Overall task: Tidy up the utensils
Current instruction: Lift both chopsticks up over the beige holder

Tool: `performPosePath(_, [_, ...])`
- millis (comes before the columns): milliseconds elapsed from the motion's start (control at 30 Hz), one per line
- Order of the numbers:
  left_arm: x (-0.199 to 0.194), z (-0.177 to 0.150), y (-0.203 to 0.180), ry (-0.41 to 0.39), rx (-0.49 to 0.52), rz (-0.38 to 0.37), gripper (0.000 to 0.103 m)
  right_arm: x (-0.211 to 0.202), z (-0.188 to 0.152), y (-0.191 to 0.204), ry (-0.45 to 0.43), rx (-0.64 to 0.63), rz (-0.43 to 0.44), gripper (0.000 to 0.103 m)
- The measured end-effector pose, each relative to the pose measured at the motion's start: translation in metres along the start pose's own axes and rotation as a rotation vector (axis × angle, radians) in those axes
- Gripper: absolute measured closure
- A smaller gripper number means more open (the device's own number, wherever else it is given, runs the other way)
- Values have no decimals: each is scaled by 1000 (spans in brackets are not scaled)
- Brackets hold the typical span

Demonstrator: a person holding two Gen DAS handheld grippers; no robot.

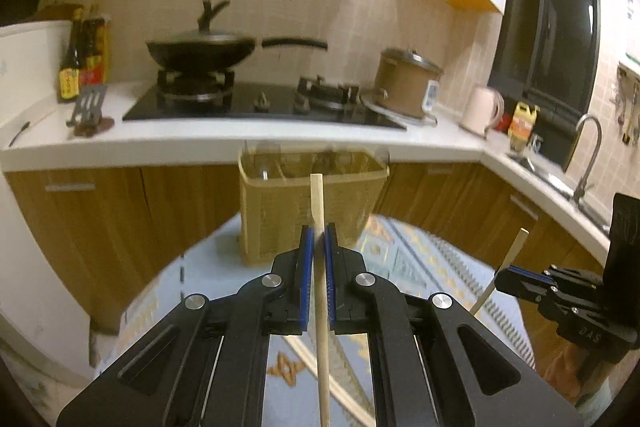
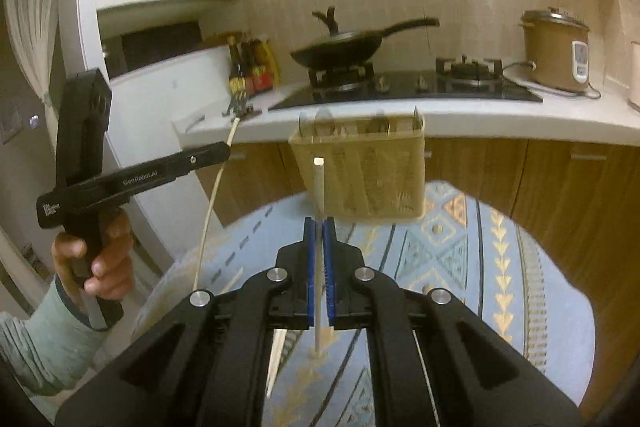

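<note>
Both grippers, left gripper (image 1: 319, 227) and right gripper (image 2: 319, 221), clench one pale wooden chopstick (image 1: 317, 199) each, upright, short of the beige slatted plastic utensil basket (image 1: 280, 207) ahead; neither is clearly nearer.

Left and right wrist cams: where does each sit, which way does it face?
Left wrist: on the left claw, facing the utensil basket and stove counter; shows its chopstick and the right claw.
Right wrist: on the right claw, same heading; shows its chopstick, the left claw, the left hand and sleeve.
Shared: basket, wok, patterned tablecloth.
</note>
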State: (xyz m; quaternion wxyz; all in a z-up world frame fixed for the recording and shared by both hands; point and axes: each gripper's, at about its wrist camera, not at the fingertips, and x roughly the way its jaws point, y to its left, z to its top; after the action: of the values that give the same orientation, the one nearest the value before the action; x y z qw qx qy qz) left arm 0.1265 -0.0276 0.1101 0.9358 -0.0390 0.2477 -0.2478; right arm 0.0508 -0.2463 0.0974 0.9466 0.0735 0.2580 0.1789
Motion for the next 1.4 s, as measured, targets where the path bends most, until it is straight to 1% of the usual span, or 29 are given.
performPosePath(233, [-3, 42, -3, -109, 7, 17, 99, 1, 48, -3, -80, -9, -9, 100])
performPosePath(367, [-5, 69, -7, -191, 20, 29, 99, 6, 79, -2, -122, -28, -20, 100])
performPosePath(500, [-1, 97, -12, -278, 38, 54, 99, 12, 107, 0, -162, -52, -37, 100])
performPosePath(600, [7, 113, -12, -321, 32, 61, 99, 21, 127, -4, -181, -59, -46, 100])
performPosePath(667, [14, 118, -12, -357, 38, 94, 99, 28, 141, -7, -195, -68, -60, 100])
performPosePath(700, [21, 121, -14, -384, 57, 137, 99, 30, 146, -10, -201, -72, -65, 100])
performPosePath(767, [34, 125, -13, -392, 71, 165, 99, 35, 159, -17, -213, -81, -83, 100])
performPosePath(867, [57, 132, -6, -390, 50, 176, 99, 42, 173, -27, -226, -89, -126, 100])
performPosePath(967, [79, 135, 6, -373, -1, 160, 99, 53, 181, -38, -228, -91, -159, 100])
performPosePath(1033, [93, 135, 16, -354, -44, 146, 99, 61, 183, -46, -222, -84, -166, 100])
performPosePath(1133, [109, 131, 31, -324, -98, 118, 99, 79, 179, -57, -206, -78, -173, 100])
performPosePath(1200, [117, 128, 38, -318, -118, 121, 99, 90, 176, -62, -194, -83, -179, 100])
performPosePath(1300, [124, 123, 45, -317, -126, 130, 99, 107, 168, -70, -173, -80, -187, 100])
performPosePath(1400, [127, 121, 47, -318, -127, 132, 99, 121, 160, -74, -150, -67, -178, 100])
